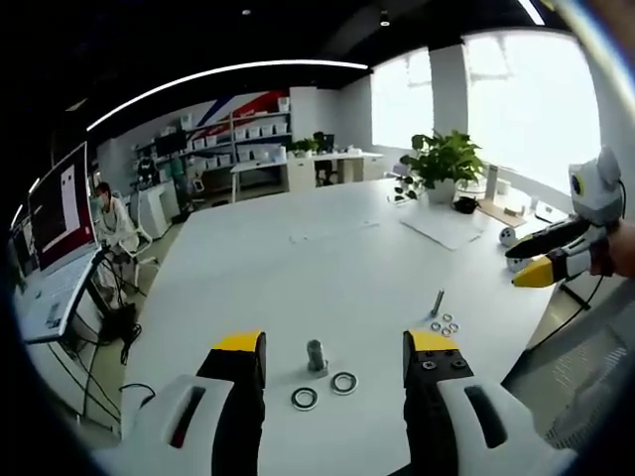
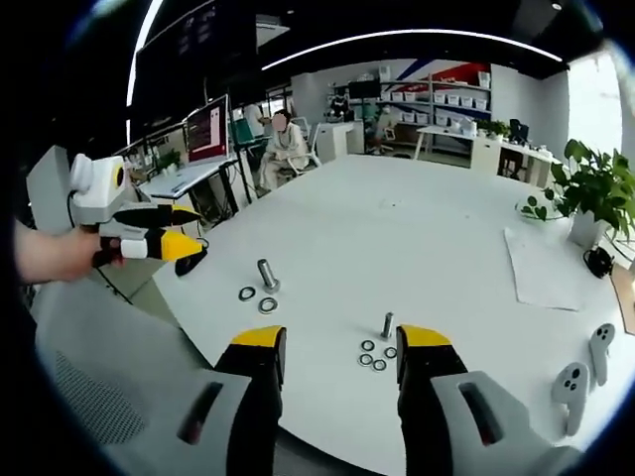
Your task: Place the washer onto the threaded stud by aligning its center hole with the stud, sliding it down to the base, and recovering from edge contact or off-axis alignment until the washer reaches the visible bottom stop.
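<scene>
On the white table (image 1: 327, 258) a short thick threaded stud (image 1: 316, 355) stands upright, with two large washers (image 1: 305, 399) lying flat just in front of it. My left gripper (image 1: 335, 342) is open and its jaws flank that stud, holding nothing. To the right a thin upright stud (image 1: 438, 300) has several small washers (image 1: 444, 325) at its foot. My right gripper (image 2: 342, 337) is open and empty, just short of the thin stud (image 2: 387, 325) and the small washers (image 2: 375, 355). The thick stud (image 2: 266, 275) stands to the left in the right gripper view.
A potted plant (image 1: 442, 164) and a sheet of paper (image 1: 446, 228) sit at the far right of the table. Two white controllers (image 2: 575, 382) lie near the table edge. A person (image 2: 283, 144) sits at a desk with monitors (image 1: 60, 203) beyond the table.
</scene>
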`<state>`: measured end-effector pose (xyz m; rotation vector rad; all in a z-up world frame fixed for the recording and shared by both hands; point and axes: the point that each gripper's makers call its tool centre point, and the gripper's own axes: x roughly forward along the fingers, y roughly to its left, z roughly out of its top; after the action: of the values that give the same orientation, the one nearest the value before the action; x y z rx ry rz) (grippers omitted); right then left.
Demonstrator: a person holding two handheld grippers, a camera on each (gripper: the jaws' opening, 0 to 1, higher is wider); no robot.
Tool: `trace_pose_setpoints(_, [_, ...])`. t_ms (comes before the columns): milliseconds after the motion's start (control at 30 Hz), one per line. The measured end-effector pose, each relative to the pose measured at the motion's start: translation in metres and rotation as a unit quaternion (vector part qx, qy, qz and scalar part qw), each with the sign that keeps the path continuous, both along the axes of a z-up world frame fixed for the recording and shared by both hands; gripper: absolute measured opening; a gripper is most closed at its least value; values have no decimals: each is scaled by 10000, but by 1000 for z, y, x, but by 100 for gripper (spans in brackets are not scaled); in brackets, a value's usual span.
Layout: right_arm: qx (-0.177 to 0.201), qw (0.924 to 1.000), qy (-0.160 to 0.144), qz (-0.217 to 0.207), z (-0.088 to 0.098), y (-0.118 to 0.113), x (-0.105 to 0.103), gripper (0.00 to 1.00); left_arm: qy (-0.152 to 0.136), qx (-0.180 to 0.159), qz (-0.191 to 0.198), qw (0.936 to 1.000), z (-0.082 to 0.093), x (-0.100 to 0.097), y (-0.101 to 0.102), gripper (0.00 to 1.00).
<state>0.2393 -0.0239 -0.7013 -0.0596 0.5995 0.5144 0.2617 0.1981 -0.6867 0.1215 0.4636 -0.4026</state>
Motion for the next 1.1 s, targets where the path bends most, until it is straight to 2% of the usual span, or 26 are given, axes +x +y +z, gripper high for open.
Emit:
trace_pose_setpoints(867, [-31,10000,58,-58,-3,-1,0,48,-54,80,-19,10000,0,1,0,54])
trace_pose_setpoints(1100, [-78,9999,80,-9,-4,0,-1,48,37,73,23,10000,-3,2,3,53])
